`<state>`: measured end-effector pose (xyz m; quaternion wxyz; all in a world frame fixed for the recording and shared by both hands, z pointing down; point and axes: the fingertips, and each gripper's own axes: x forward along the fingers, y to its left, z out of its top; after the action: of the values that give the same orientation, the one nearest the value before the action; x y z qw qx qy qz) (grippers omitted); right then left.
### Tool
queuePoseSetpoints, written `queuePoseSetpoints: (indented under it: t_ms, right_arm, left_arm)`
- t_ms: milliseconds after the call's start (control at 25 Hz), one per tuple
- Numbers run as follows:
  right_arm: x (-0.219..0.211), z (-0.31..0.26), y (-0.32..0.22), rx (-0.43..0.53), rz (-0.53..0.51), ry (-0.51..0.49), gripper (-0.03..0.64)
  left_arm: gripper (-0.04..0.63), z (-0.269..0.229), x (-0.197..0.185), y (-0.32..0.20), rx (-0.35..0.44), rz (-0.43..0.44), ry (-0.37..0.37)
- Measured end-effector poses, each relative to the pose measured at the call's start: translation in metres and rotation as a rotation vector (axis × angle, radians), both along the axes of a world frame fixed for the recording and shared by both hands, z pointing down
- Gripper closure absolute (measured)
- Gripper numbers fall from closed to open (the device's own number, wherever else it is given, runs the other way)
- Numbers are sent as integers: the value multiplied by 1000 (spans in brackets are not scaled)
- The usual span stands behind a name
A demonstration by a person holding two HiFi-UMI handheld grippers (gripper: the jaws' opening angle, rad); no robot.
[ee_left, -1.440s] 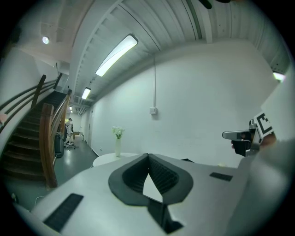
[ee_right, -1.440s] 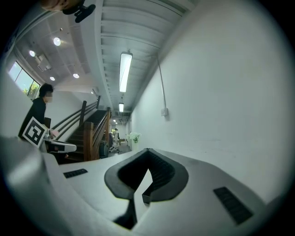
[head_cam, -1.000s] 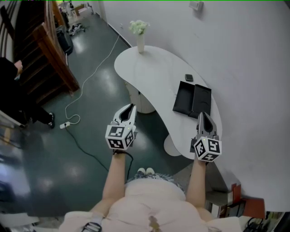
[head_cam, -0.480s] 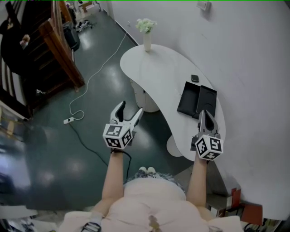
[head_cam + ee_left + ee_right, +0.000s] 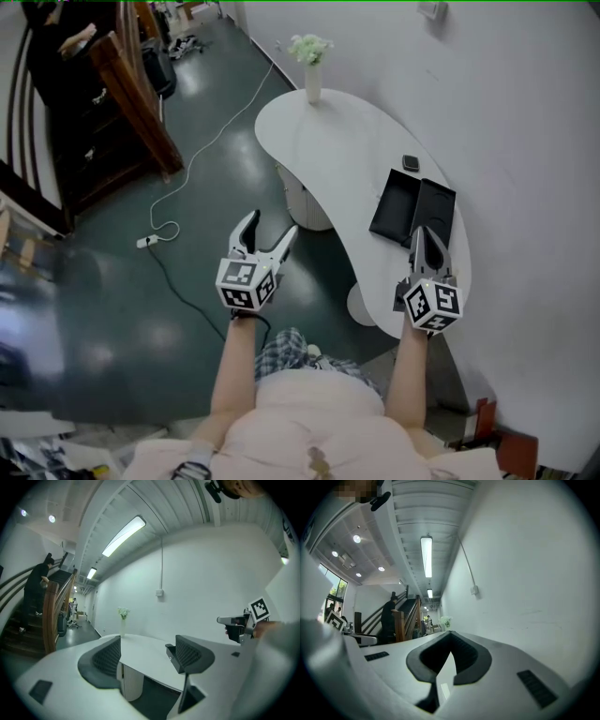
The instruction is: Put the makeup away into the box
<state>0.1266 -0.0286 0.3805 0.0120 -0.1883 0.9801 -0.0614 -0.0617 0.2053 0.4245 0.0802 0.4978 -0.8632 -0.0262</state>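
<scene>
The fingers of the left gripper [image 5: 272, 222] have just been spread wide, empty; those of the right gripper [image 5: 419, 232] are pressed together, empty. The makeup case [image 5: 411, 163] lies on the tabletop [image 5: 319, 141] beyond the box [image 5: 412, 208], ahead of the nearer right gripper.

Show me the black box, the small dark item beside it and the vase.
black box [image 5: 395, 204], head view, left half's floor.
small dark item [image 5: 411, 163], head view, top face.
vase [image 5: 312, 84], head view, white body.

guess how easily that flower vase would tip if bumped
Probably tips easily: the vase is tall and narrow, with flowers spreading above. It stands near the end of the table, so a push might send it off.
</scene>
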Motion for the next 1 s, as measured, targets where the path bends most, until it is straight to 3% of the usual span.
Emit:
queuePoseSetpoints:
  t_ms: [240, 680, 1000]
  right_arm:
    - [-15, 1, -4, 1, -22, 3, 600]
    - [-61, 8, -38, 7, 19, 8, 600]
    - [-91, 32, -85, -19, 187, 54, 600]
  left_arm:
    - [241, 3, -9, -3, -13, -13, 0]
    - [241, 12, -64, -44, -13, 25, 5]
    - [241, 38, -124, -126, -38, 194, 44]
